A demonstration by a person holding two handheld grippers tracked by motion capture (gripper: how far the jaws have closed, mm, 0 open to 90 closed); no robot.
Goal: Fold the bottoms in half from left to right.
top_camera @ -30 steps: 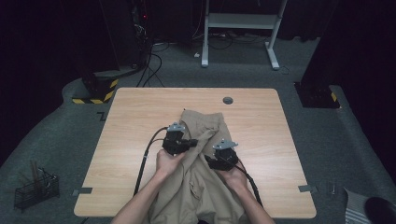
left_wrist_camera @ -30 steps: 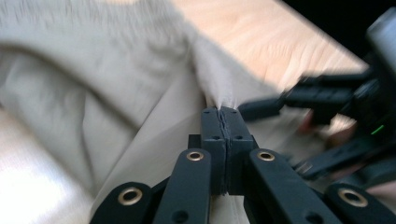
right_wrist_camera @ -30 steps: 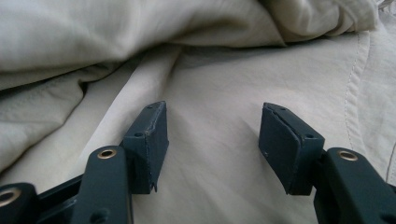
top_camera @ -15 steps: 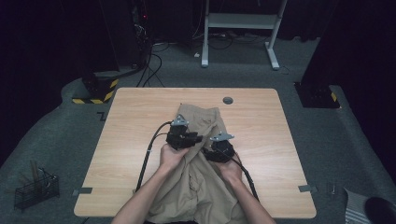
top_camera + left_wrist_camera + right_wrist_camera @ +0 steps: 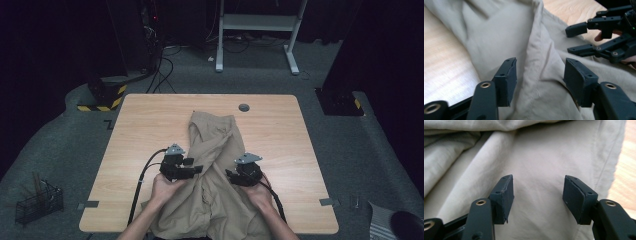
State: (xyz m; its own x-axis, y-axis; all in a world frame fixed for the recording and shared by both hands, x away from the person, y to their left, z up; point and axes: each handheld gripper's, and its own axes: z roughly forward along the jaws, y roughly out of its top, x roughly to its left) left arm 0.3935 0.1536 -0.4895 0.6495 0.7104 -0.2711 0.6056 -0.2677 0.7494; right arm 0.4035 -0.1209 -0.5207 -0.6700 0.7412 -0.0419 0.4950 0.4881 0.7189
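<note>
Your khaki trousers [image 5: 215, 165] lie crumpled down the middle of the wooden table [image 5: 150, 120], their near end cut off at the edge, while your left gripper [image 5: 192, 170], jaws just opened astride a raised fold, and your spread, empty right gripper [image 5: 231, 175] hover low over the soft wrinkled cloth.

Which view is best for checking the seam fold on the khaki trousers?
Left gripper view: the seam fold runs sharp between its open jaws. High view shows the whole trousers, small. Right gripper view shows flat cloth and an edge seam.
</note>
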